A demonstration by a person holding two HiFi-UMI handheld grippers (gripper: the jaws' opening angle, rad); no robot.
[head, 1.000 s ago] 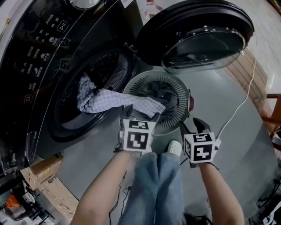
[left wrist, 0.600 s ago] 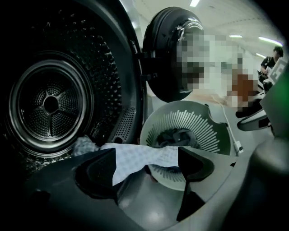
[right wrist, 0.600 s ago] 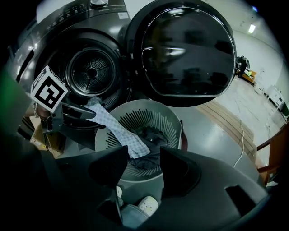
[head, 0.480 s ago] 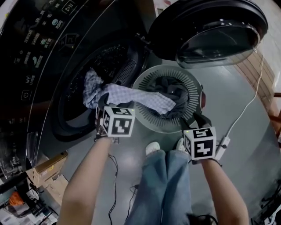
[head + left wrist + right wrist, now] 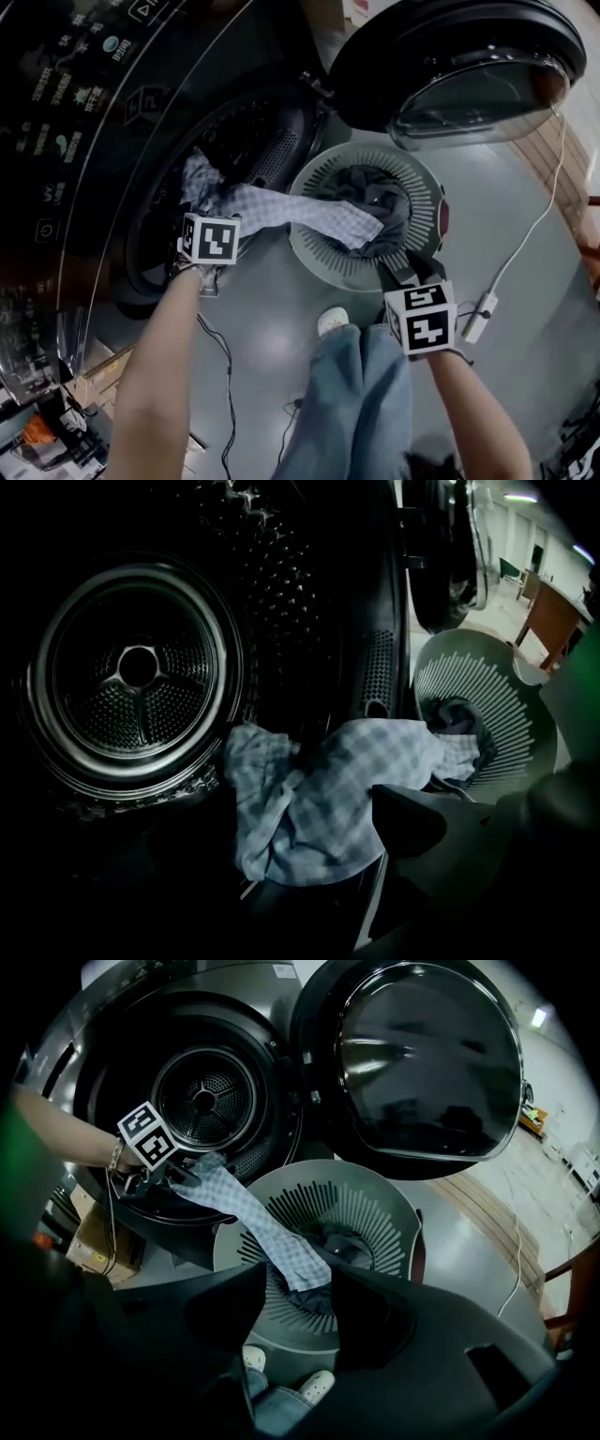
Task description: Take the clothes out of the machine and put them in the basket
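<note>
Half-finished with checked cloth [image 5: 281,208], holding left hand-held gripper [image 5: 202,223] and right hand-held gripper [image 5: 300,1283] open, seemingly empty; next, pinch, drag into basket [image 5: 427,202].

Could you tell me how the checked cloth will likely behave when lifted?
Probably floppy: the checked cloth drapes in creased folds from the machine into the basket. Likely light, as it looks thin. Its bunched end may drag on the machine's opening.

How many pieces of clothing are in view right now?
2. A checked cloth drapes from the machine's drum into the basket; a dark garment lies in the basket. More may be hidden under it.
</note>
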